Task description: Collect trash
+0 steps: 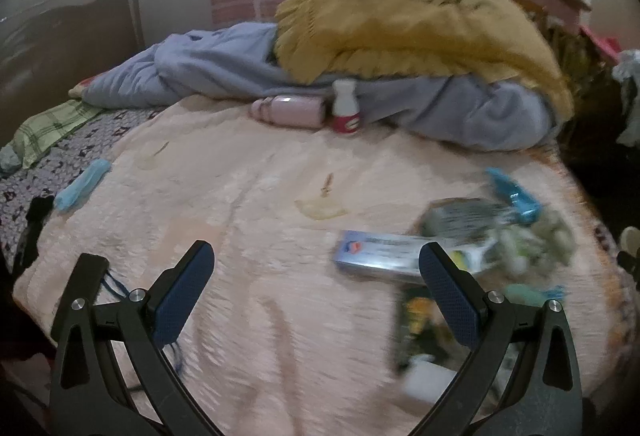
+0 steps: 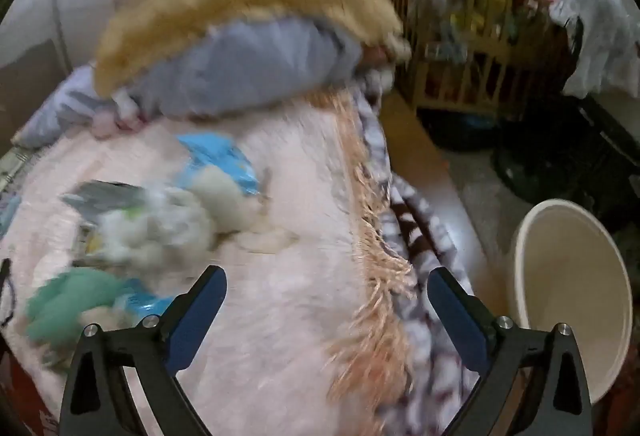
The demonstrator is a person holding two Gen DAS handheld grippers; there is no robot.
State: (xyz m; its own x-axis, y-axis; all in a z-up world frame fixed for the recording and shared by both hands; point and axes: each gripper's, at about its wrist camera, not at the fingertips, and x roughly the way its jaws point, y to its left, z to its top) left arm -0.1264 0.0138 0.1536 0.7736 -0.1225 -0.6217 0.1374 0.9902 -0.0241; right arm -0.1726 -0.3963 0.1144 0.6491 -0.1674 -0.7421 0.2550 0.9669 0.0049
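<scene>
A heap of trash lies on the pink bed cover [image 1: 248, 196]: a flat silver-blue box [image 1: 376, 256], crumpled whitish paper [image 1: 532, 240], a blue wrapper [image 1: 514, 194] and a dark printed packet [image 1: 416, 324]. My left gripper [image 1: 316, 276] is open and empty, just left of the heap, with its right finger over the box's end. In the right wrist view the same heap shows blurred: whitish paper [image 2: 160, 232], a blue wrapper [image 2: 224, 160], a green wad [image 2: 68, 312]. My right gripper [image 2: 328, 300] is open and empty over the bed's fringed edge. A cream bucket [image 2: 572, 300] stands on the floor to the right.
A yellow blanket [image 1: 408, 16] and a grey-blue quilt [image 1: 240, 68] are piled at the back of the bed. A pink bottle [image 1: 288, 110] and a white-and-red bottle [image 1: 346, 108] sit against them. A blue mask [image 1: 82, 184] lies at left. A wooden crib [image 2: 472, 48] stands beyond.
</scene>
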